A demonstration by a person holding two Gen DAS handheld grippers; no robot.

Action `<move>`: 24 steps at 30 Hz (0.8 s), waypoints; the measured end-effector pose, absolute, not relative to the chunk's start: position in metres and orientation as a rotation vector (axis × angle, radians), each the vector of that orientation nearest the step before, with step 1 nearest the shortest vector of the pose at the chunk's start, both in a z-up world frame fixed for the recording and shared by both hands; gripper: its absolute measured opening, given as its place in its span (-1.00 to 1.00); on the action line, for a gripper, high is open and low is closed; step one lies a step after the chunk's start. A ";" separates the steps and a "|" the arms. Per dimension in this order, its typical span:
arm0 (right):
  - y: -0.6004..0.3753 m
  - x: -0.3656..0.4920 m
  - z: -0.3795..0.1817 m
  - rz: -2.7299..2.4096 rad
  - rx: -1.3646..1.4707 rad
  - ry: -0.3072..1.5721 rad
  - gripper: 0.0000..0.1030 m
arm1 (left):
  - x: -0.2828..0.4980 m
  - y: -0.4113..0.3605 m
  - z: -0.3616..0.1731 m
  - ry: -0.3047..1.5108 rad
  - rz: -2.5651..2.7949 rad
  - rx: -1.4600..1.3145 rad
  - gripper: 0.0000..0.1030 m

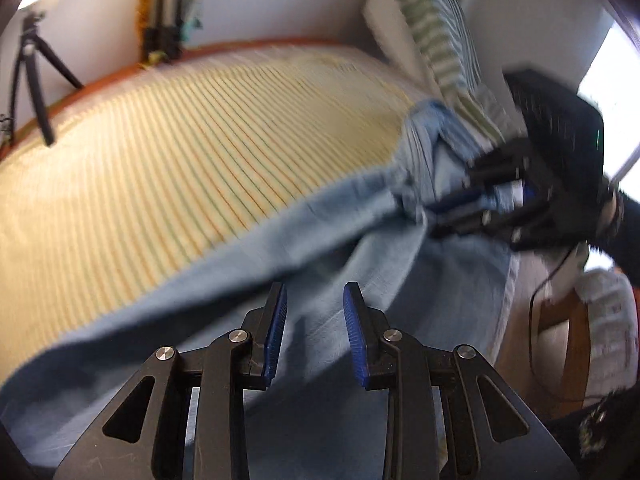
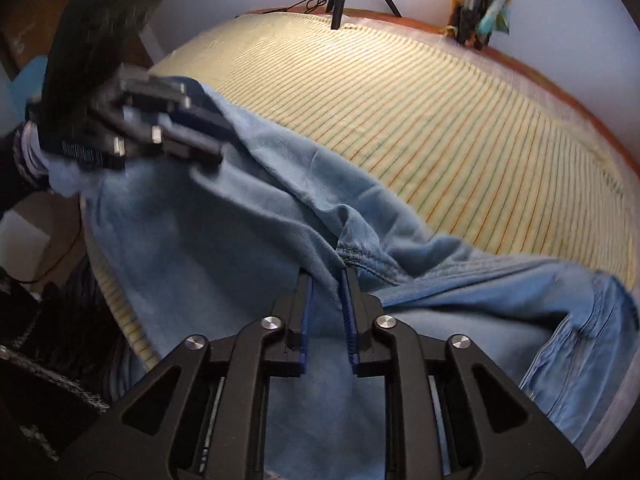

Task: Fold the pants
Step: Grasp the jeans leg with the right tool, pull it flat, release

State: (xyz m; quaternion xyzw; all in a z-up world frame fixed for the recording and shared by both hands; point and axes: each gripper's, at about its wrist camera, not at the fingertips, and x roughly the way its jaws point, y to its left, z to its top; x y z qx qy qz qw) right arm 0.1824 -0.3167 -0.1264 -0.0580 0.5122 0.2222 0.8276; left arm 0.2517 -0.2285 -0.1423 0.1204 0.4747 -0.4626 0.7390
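**Two grippers worked a pair of blue pants on a striped bed**

Light-blue pants (image 2: pixel 248 240) lay spread along the near edge of a bed covered in a yellow striped sheet (image 2: pixel 420 120), part of the cloth hanging over the side. The right gripper (image 2: pixel 326 280) had a bunched fold near a stitched seam between its blue-padded fingers (image 2: pixel 306 320), which stood close together on the fabric — the left wrist view showed the same gripper (image 1: pixel 424 216), blurred, pinching a gathered end of the pants. The left gripper (image 1: pixel 314 308) hung over the cloth with its fingers (image 1: pixel 276 328) spread apart and nothing between them; from the right wrist view it appeared blurred at the far end of the garment. A black tripod (image 1: pixel 32 76) stood at the far side of the bed, a striped pillow (image 1: pixel 440 32) sat near the wall, and a wooden chair (image 1: pixel 560 320) stood beside the bed.
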 end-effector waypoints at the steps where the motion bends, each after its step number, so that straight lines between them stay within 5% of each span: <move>1: -0.320 0.183 -0.124 0.491 -0.100 1.094 -0.54 | 0.246 -0.232 -0.151 1.059 -1.018 0.296 -0.47; 10: -0.343 0.207 -0.081 0.500 -0.030 0.995 -0.40 | 0.242 -0.232 -0.152 1.035 -1.018 0.269 -0.46; 24: -0.317 0.237 -0.125 0.556 -0.239 1.148 -0.28 | 0.239 -0.229 -0.152 1.029 -1.027 0.277 -0.46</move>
